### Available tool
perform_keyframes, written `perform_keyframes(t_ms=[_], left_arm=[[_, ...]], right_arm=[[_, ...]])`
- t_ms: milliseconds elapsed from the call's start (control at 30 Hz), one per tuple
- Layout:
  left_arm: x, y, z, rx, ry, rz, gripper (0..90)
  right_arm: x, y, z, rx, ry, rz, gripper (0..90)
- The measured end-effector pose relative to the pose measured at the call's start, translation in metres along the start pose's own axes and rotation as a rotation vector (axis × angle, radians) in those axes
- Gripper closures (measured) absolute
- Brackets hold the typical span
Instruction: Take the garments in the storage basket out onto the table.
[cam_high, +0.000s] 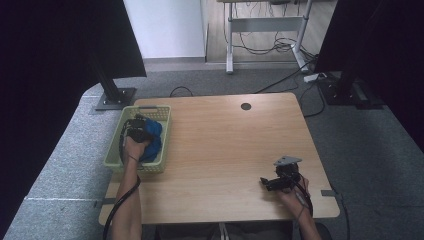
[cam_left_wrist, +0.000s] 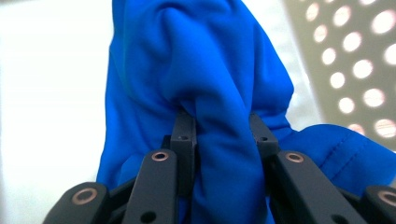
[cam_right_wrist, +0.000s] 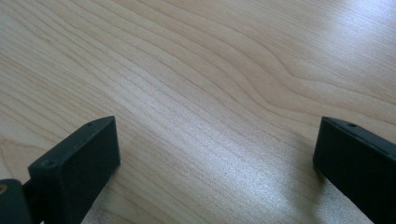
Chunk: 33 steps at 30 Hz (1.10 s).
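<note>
Blue cloth (cam_high: 151, 136): a bunched piece of bright blue fabric is seen inside the basket at the left of the high view; in the left gripper view (cam_left_wrist: 205, 84) it takes up the middle of the frame, with a stitched hem at the lower right.
Basket (cam_high: 114, 150): a pale green plastic basket with a perforated wall is set on the left edge of the table; its holed side is seen at the upper right of the left gripper view (cam_left_wrist: 355, 56).
Left gripper (cam_high: 136, 131): it is lowered into the basket, on the cloth; in the left gripper view (cam_left_wrist: 223, 133) a thick fold of the blue cloth is clamped between the two black jaws, which are drawn in against the fabric on both sides.
Right gripper (cam_high: 272, 183): it is held low over the table at the lower right of the high view, well apart from the basket; in the right gripper view (cam_right_wrist: 215, 154) its jaws are spread wide, with bare wood between them.
Table (cam_high: 225, 150): a light wooden top with a dark round hole near its far edge is seen in the middle of the high view; its grain is seen close up in the right gripper view (cam_right_wrist: 210, 70).
Forearms: both are brought in from the bottom edge of the high view, with a black cable along the left one.
</note>
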<state>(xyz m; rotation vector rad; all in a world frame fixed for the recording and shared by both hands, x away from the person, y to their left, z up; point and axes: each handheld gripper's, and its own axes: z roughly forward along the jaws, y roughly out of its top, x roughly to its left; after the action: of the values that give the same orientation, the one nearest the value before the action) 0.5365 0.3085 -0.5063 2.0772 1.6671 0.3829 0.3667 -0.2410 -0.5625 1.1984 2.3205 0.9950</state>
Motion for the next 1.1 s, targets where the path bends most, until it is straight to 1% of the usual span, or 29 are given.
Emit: perform_keyframes(t_ms=[33, 67, 100, 133, 167, 233, 267, 300, 367, 400, 433, 467, 533, 700, 733, 833, 933, 967, 1000, 1100], left_arm=[[-0.001, 0.001, -0.004, -0.021, 0.001, 0.012, 70.3], [-0.001, 0.001, -0.004, -0.021, 0.001, 0.012, 70.3], [-0.002, 0.001, -0.007, -0.031, 0.000, 0.018, 70.3], [-0.002, 0.002, -0.009, -0.045, 0.001, 0.020, 70.3], [-0.003, 0.002, -0.015, -0.071, -0.001, 0.020, 70.3], [-0.003, 0.002, -0.021, -0.092, -0.001, 0.026, 70.3], [-0.003, 0.002, -0.021, -0.092, -0.001, 0.026, 70.3], [-0.004, 0.001, -0.026, -0.109, -0.003, 0.027, 70.3], [-0.005, 0.001, -0.031, -0.124, -0.007, 0.028, 70.3], [-0.005, 0.001, -0.031, -0.124, -0.007, 0.028, 70.4], [-0.006, 0.001, -0.036, -0.137, -0.012, 0.036, 70.3], [-0.007, 0.001, -0.038, -0.144, -0.015, 0.033, 70.3], [-0.008, 0.001, -0.041, -0.151, -0.018, 0.037, 70.3], [-0.016, 0.000, -0.054, -0.188, -0.033, 0.052, 70.3], [-0.018, -0.001, -0.058, -0.203, -0.037, 0.058, 70.3], [-0.021, -0.002, -0.063, -0.215, -0.044, 0.063, 70.3], [-0.025, -0.003, -0.072, -0.242, -0.063, 0.062, 70.3], [-0.028, -0.003, -0.078, -0.259, -0.070, 0.067, 70.3], [-0.028, -0.003, -0.078, -0.259, -0.070, 0.067, 70.3], [-0.036, -0.004, -0.086, -0.279, -0.079, 0.085, 70.3]], right_arm=[[0.000, 0.000, 0.000, 0.000, 0.000, 0.000, 0.1], [0.000, 0.000, 0.000, 0.000, 0.000, 0.000, 0.1], [0.000, 0.000, 0.000, 0.000, 0.000, 0.000, 0.1], [0.000, 0.000, 0.000, 0.000, 0.000, 0.000, 0.1], [0.000, 0.000, 0.000, 0.000, 0.000, 0.000, 0.1], [0.000, 0.000, 0.000, 0.000, 0.000, 0.000, 0.1], [0.000, 0.000, 0.000, 0.000, 0.000, 0.000, 0.1], [0.000, 0.000, 0.000, 0.000, 0.000, 0.000, 0.1], [0.000, 0.000, 0.000, 0.000, 0.000, 0.000, 0.1], [0.000, 0.000, 0.000, 0.000, 0.000, 0.000, 0.1], [0.000, 0.000, 0.000, 0.000, 0.000, 0.000, 0.1], [0.000, 0.000, 0.000, 0.000, 0.000, 0.000, 0.2], [0.000, 0.000, 0.000, 0.000, 0.000, 0.000, 0.1], [0.000, 0.000, 0.000, 0.000, 0.000, 0.000, 0.1], [0.000, 0.000, 0.000, 0.000, 0.000, 0.000, 0.1], [0.000, 0.000, 0.000, 0.000, -0.001, 0.000, 0.1], [0.000, 0.000, 0.000, 0.001, 0.000, 0.001, 0.1], [0.000, 0.000, 0.000, 0.001, 0.000, 0.001, 0.1], [0.000, 0.000, 0.000, 0.001, 0.000, 0.001, 0.1], [0.000, 0.000, 0.000, 0.001, 0.000, 0.001, 0.1]])
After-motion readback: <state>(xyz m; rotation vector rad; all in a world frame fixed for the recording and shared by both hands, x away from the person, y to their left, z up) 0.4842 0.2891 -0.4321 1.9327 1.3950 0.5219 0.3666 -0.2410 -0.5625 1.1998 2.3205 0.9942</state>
